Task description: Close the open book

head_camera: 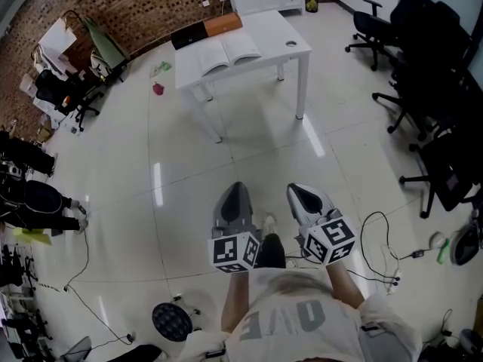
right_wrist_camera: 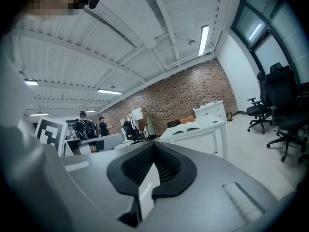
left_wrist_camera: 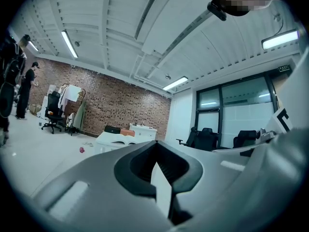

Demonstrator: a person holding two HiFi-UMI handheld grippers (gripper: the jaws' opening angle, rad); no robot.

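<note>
The open book [head_camera: 226,53] lies flat on a white table [head_camera: 279,30] far ahead across the room, its pages facing up. It also shows small in the left gripper view as the book [left_wrist_camera: 120,135] and in the right gripper view as the book [right_wrist_camera: 186,127]. My left gripper [head_camera: 236,190] and right gripper [head_camera: 296,191] are held side by side close to my body, well short of the table. In both gripper views the jaws meet at the tip with nothing between them: left gripper [left_wrist_camera: 155,144], right gripper [right_wrist_camera: 153,144].
A black box and an orange box [head_camera: 223,25] sit at the table's back edge, and a small round item [head_camera: 291,44] at its right. Office chairs [head_camera: 423,89] line the right side. Cables [head_camera: 377,256] trail on the floor by my right, a round stool [head_camera: 172,321] by my left.
</note>
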